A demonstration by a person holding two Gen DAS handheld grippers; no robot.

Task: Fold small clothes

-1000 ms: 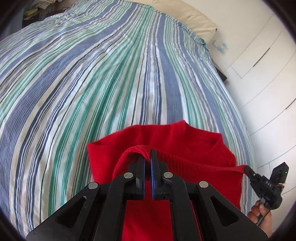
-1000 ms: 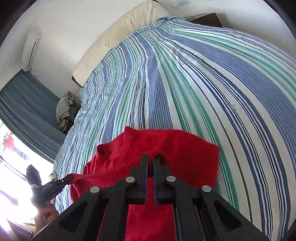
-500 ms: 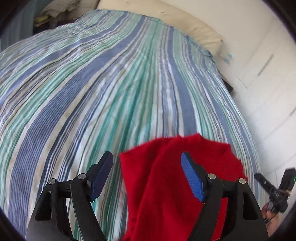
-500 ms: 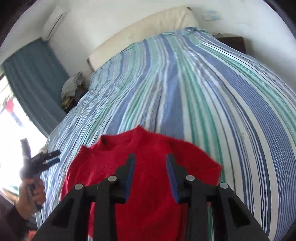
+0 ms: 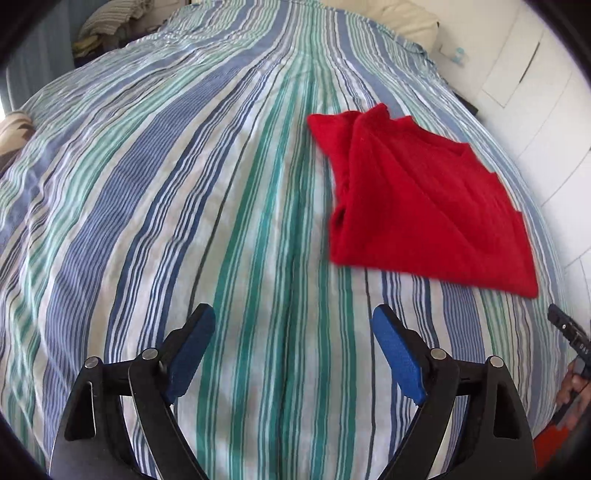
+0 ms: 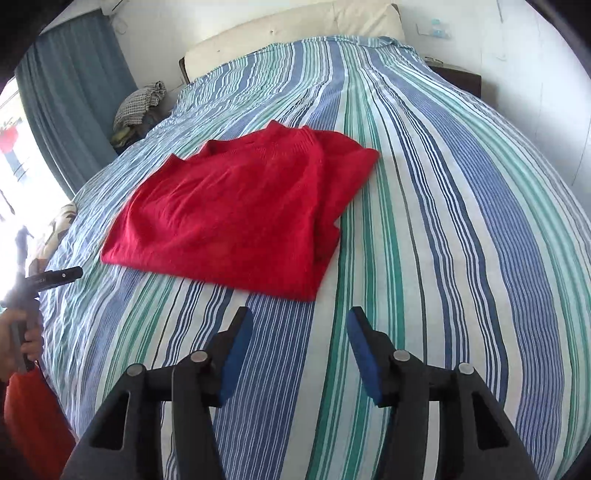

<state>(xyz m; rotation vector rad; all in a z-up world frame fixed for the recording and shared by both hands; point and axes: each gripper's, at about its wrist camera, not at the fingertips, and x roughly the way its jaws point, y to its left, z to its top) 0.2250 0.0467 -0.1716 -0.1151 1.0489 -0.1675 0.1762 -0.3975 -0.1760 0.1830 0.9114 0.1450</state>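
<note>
A red knit garment (image 5: 424,206) lies folded on the striped bed cover (image 5: 207,192). In the left wrist view it is ahead and to the right of my left gripper (image 5: 293,325), which is open and empty, apart from the cloth. In the right wrist view the garment (image 6: 243,214) lies ahead and to the left of my right gripper (image 6: 300,325), which is also open and empty, just short of the cloth's near edge. The right gripper's tip (image 5: 567,326) shows at the right edge of the left wrist view. The left gripper (image 6: 51,277) shows at the left edge of the right wrist view.
A cream headboard (image 6: 291,33) stands at the far end of the bed. A pile of clothes (image 6: 138,103) sits beside the bed near a blue curtain (image 6: 70,96). A dark nightstand (image 6: 460,79) and white cabinet doors (image 5: 543,110) are on the other side.
Both grippers were shut on the red garment's edge, then opened and let it go. Both have pulled back towards the foot of the bed, and the garment now lies folded.
</note>
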